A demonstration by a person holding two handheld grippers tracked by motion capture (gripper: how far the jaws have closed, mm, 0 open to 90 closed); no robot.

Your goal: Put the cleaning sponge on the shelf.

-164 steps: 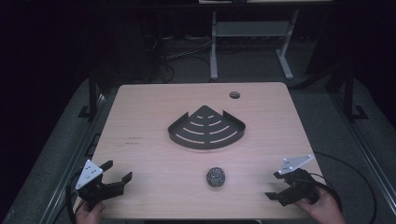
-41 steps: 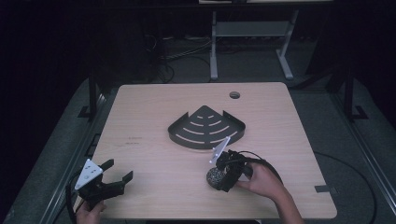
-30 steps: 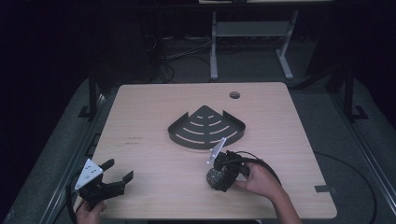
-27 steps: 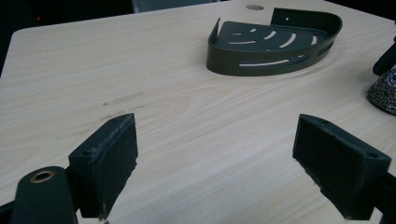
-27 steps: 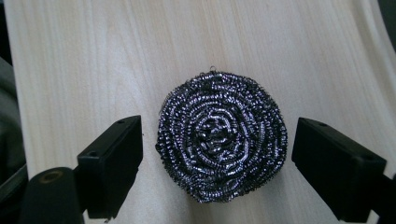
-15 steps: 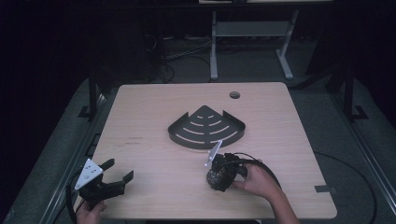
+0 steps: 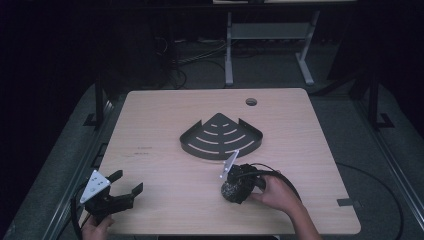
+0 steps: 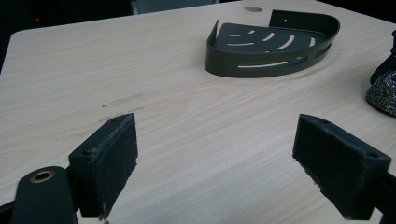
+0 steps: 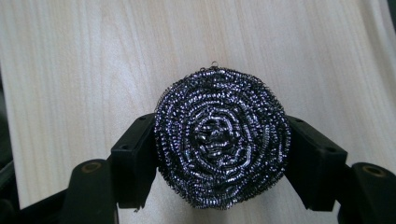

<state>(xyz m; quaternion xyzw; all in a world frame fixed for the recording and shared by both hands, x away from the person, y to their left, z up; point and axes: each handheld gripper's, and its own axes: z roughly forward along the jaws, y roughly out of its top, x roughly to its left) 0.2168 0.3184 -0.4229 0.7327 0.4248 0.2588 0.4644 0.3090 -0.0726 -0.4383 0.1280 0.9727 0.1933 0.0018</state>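
A round steel-wool scourer point(image 9: 219, 135) lies on the light wooden table, front of centre point(image 7: 233, 190). My right gripper point(image 9: 219, 161) points down over it with a jaw pressed against each side, shut on it; the high view shows that gripper point(image 7: 238, 182) in a hand coming from the lower right. A dark quarter-round slotted corner basket point(image 7: 220, 152) sits just behind it at the table's middle. My left gripper point(image 7: 127, 181) rests open near the front left corner. Its two pads stand wide apart point(image 8: 215, 154), with bare wood between them, and the basket point(image 8: 261, 63) and scourer point(image 8: 384, 95) lie beyond.
A round cable hole point(image 7: 251, 101) sits near the table's back edge. A black cable point(image 7: 370, 180) trails off the right side. Metal frame legs point(image 7: 229, 55) stand on the dark floor behind the table.
The right gripper came from the front right corner to the scourer, and over the last second settled slightly lower-left onto it. The left gripper has not moved.
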